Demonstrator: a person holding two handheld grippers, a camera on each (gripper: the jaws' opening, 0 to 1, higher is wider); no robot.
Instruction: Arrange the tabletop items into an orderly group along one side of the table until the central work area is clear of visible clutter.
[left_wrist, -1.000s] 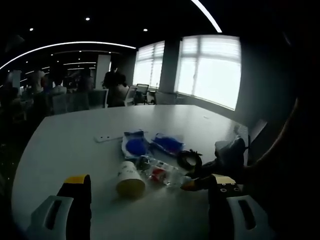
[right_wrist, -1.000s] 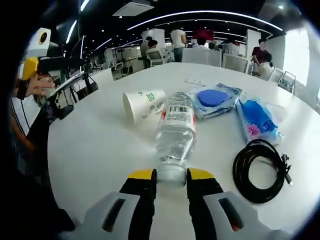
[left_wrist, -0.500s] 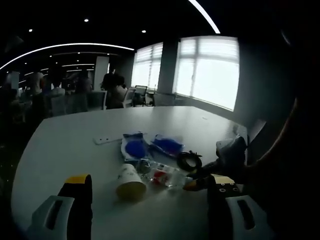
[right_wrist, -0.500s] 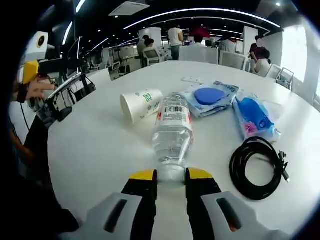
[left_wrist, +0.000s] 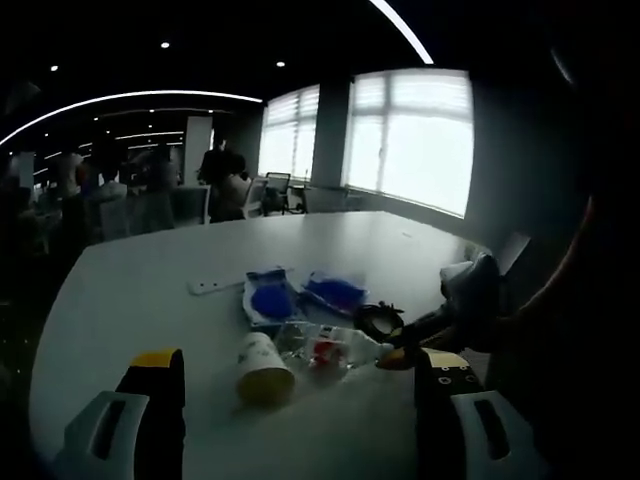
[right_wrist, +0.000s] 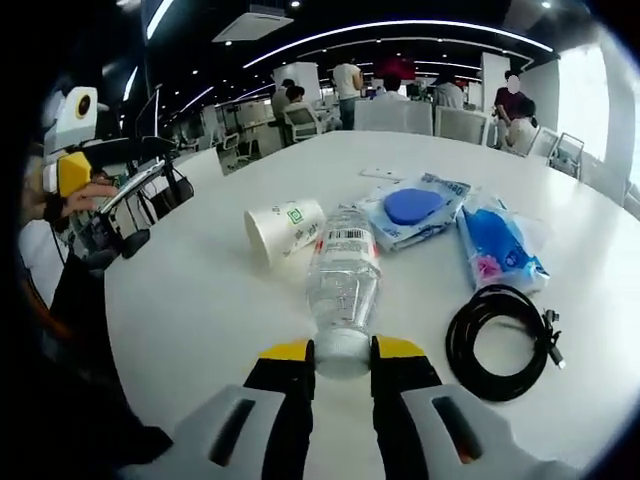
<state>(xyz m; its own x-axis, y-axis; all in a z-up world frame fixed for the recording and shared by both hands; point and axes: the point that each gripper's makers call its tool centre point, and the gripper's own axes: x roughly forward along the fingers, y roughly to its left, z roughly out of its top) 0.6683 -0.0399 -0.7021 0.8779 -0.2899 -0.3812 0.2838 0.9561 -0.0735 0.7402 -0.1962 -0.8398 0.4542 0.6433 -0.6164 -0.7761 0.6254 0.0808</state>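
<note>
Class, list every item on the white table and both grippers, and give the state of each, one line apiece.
Water bottle: lying on its side, cap end between the right gripper's jaws.
Paper cup: tipped over, mouth facing the camera.
Black cable: coiled, flat on the table.
Blue sponge packet: lying flat.
Blue tissue pack: lying flat.
Right gripper: shut on the water bottle.
Left gripper: open, holding nothing.

A clear water bottle (right_wrist: 345, 272) lies on its side on the white bench (right_wrist: 200, 320), its cap end between the right gripper (right_wrist: 342, 362) jaws. Just beside it lies a tipped paper cup (right_wrist: 285, 229). Beyond are a packet with a blue disc (right_wrist: 415, 210) and a blue wipes pack (right_wrist: 495, 243); a coiled black cable (right_wrist: 497, 330) lies nearer
</note>
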